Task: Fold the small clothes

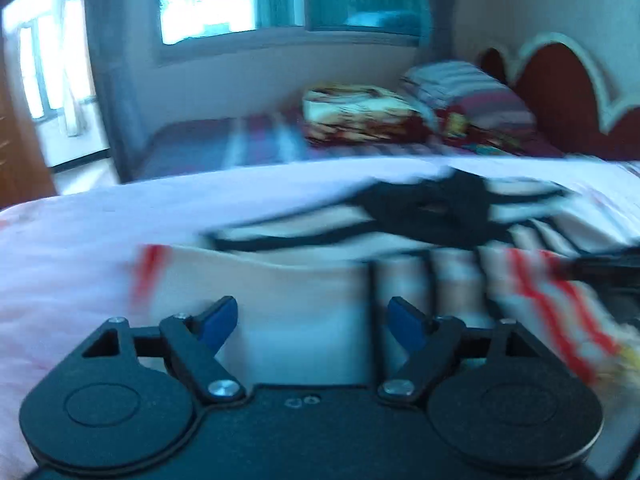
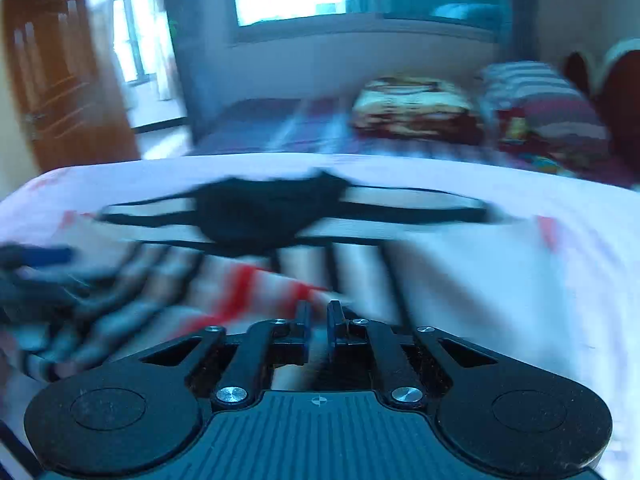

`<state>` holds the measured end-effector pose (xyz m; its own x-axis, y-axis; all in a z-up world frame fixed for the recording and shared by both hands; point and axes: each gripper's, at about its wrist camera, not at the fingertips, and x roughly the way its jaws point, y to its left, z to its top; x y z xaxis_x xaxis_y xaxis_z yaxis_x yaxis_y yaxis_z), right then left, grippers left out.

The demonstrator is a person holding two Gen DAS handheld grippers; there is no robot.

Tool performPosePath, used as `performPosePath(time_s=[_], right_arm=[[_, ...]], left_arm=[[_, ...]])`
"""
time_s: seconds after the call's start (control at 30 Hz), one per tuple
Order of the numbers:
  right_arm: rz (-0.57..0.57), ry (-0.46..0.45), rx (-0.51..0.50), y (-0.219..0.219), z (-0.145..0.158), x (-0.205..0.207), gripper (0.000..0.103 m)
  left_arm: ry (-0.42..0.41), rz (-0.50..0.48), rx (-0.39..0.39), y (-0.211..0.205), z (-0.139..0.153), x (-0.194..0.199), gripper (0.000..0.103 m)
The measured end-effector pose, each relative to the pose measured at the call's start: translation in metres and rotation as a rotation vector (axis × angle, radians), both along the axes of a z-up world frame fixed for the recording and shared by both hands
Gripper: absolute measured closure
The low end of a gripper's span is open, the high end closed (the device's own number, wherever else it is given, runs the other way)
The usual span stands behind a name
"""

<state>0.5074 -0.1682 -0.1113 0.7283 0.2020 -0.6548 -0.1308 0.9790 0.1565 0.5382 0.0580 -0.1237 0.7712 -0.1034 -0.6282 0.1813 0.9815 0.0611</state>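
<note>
A striped garment (image 1: 400, 280), cream with black and red bands, lies spread on the pale sheet (image 1: 80, 232) of a bed, blurred in both views. A black cloth (image 2: 264, 212) with thin straps lies across its far part. The left gripper (image 1: 312, 320) hangs low over the garment's near edge with its blue fingers (image 1: 218, 320) released and wide apart, nothing between them. The right gripper (image 2: 318, 320) has its fingers (image 2: 304, 318) clenched nearly together over the garment; whether they pinch cloth, I cannot tell. Beyond the bed lie a folded blanket (image 1: 360, 112) and a striped pillow (image 1: 468, 88).
</note>
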Motion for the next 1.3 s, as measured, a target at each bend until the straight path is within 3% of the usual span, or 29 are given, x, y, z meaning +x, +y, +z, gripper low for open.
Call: performPosePath(time_s=[0.07, 0.13, 0.2, 0.23, 0.3, 0.37, 0.43, 0.5, 0.57, 0.63, 0.77, 0.8, 0.87, 0.97, 1.03, 1.1, 1.27, 1.3], right_arm=[[-0.002, 0.018, 0.075, -0.016, 0.000, 0.003, 0.096], [-0.015, 0.034, 0.105, -0.020, 0.000, 0.009, 0.096], [-0.016, 0.033, 0.103, -0.019, -0.003, 0.011, 0.096], [-0.011, 0.033, 0.096, -0.019, -0.002, 0.010, 0.096], [-0.017, 0.023, 0.097, -0.018, 0.009, 0.001, 0.096], [0.006, -0.014, 0.159, -0.014, 0.019, -0.015, 0.096], [0.058, 0.006, 0.194, 0.003, 0.018, -0.022, 0.096], [0.120, 0.024, 0.173, 0.020, 0.013, -0.027, 0.096], [0.111, 0.054, 0.087, 0.022, 0.003, -0.028, 0.096], [0.061, 0.042, 0.110, -0.008, 0.001, -0.037, 0.096], [-0.062, 0.049, 0.066, -0.066, 0.000, -0.045, 0.096], [-0.057, 0.055, 0.097, -0.073, -0.003, -0.043, 0.096], [-0.056, 0.059, 0.120, -0.075, -0.003, -0.040, 0.096], [-0.034, 0.021, 0.107, -0.072, 0.010, -0.044, 0.096], [0.003, -0.019, 0.096, -0.066, 0.012, -0.050, 0.096], [0.012, 0.054, 0.049, -0.060, -0.006, -0.043, 0.096], [0.018, 0.056, 0.087, -0.066, -0.007, -0.037, 0.095], [0.023, 0.056, 0.088, -0.066, -0.007, -0.037, 0.091]], left_arm=[[0.039, 0.065, -0.013, 0.024, 0.000, 0.023, 0.022], [0.072, 0.066, -0.049, 0.038, 0.001, 0.041, 0.020], [0.089, 0.053, -0.029, 0.041, 0.004, 0.048, 0.017], [0.091, 0.069, -0.025, 0.042, 0.007, 0.046, 0.020], [0.060, 0.072, -0.028, 0.035, 0.019, 0.028, 0.031], [0.043, 0.013, -0.088, 0.016, 0.027, -0.004, 0.029], [0.022, -0.053, -0.080, -0.019, 0.026, -0.031, 0.025], [0.025, -0.096, -0.057, -0.049, 0.017, -0.047, 0.022], [0.033, -0.069, -0.003, -0.058, 0.002, -0.053, 0.021], [0.041, -0.015, -0.052, -0.035, -0.004, -0.056, 0.017], [0.034, 0.055, 0.008, 0.004, -0.003, -0.069, 0.017], [0.039, 0.068, 0.013, 0.005, -0.003, -0.070, 0.017], [0.041, 0.093, 0.036, 0.000, -0.001, -0.068, 0.018], [0.034, 0.123, 0.025, -0.010, 0.011, -0.073, 0.028], [0.039, 0.125, 0.059, -0.017, 0.009, -0.077, 0.027], [0.038, 0.139, 0.070, -0.019, 0.002, -0.081, 0.026], [0.050, 0.160, 0.092, -0.022, 0.002, -0.080, 0.024], [0.052, 0.159, 0.095, -0.021, 0.003, -0.080, 0.023]])
